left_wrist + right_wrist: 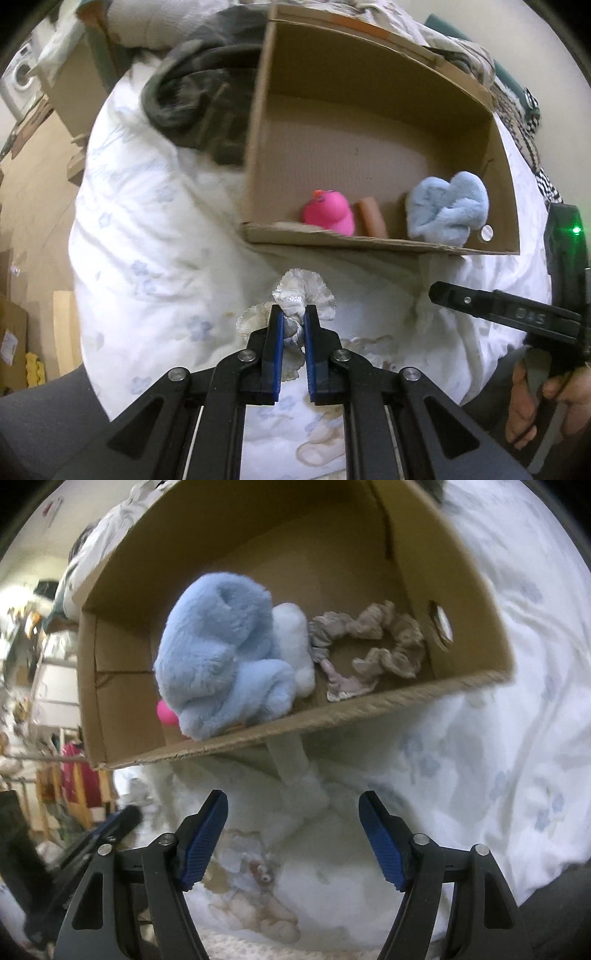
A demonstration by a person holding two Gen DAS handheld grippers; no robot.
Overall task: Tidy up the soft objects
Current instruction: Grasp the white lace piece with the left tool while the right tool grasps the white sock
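While the left gripper [293,317] points steeply down at the bed [147,229], its jaws are pinched on a silvery-white ruffled scrunchie [295,299], whose frills spill out on either side of the blue pads and lie on the white, blue-flowered duvet just in front of the near wall of a cardboard box [369,242]. That box sits on the bed with its open top tilted towards the cameras. Inside it, along the near wall, a pink plush toy [328,218] lies towards the left, a small brown cylinder [371,219] stands just beside it, and a fluffy light-blue plush [447,210] fills the space to the right.

From the right wrist view the same blue plush [221,657] leans on the box's near edge, and a beige-grey scrunchie [369,646] lies on the box floor close to the right-hand wall, which has a hand-hole cut in it. A pale, soft strip [295,786] hangs out from under the box onto the duvet.

The right gripper [293,808] hovers over the bed in front of the box with its jaws spread wide and nothing pressed between them. In the left wrist view it shows at the right edge, a bare hand [543,398] gripping its handle.
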